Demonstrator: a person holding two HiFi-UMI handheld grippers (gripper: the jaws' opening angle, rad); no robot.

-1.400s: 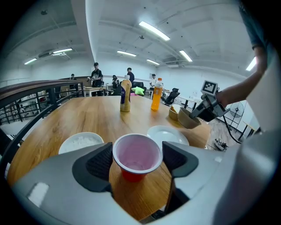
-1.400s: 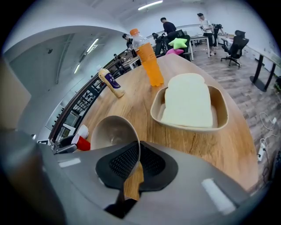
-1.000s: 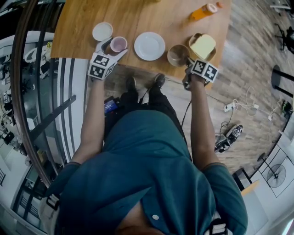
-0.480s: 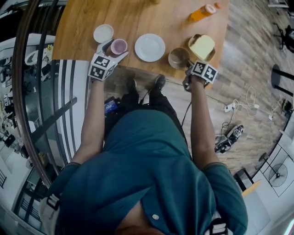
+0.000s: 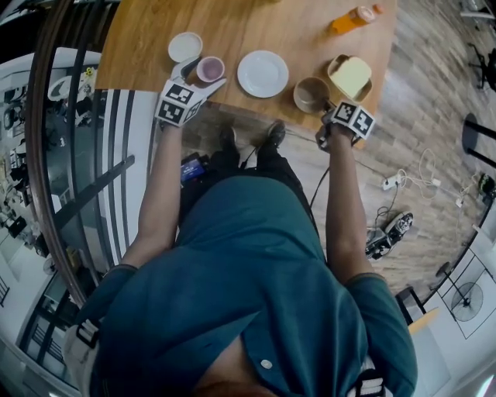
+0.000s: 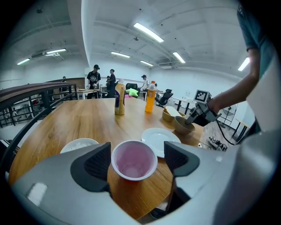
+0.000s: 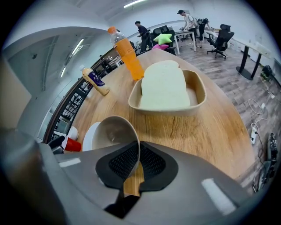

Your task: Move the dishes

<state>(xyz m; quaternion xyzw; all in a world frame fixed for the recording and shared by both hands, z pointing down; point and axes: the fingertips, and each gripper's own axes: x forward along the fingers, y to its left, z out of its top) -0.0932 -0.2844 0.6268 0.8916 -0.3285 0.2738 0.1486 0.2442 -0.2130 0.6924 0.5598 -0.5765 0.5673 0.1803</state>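
desk (image 5: 256, 23): pale wood with a curved near edge; it carries all the dishes, set in a row along that edge.
person (image 5: 256, 279): in a teal shirt, standing at the desk's edge with both forearms stretched out, one gripper in each hand.
left gripper (image 5: 200, 77): at the left end of the row. Its jaws have just been opening and now stand wide apart. The pink cup stands between them with a gap on either side, and neither pad touches it.
right gripper (image 5: 325, 105): at the right of the row. Its jaws are closed tight on the near wall of the beige bowl, one pad inside the rim and one outside.
beige tray (image 5: 364, 89): beyond the bowl and to its right, with a pale slab (image 5: 349, 74) lying in it.
white plate (image 5: 263, 74): flat on the desk between cup and bowl, apart from both.
beige bowl (image 5: 311, 94): at the desk's near edge, beside the tray, and it looks tipped in the right gripper view.
small white dish (image 5: 185, 46): just beyond the cup, to its left.
pink cup (image 5: 210, 69): upright on the desk near the edge, mouth up.
orange bottle (image 5: 353, 17): farther back, past the tray.
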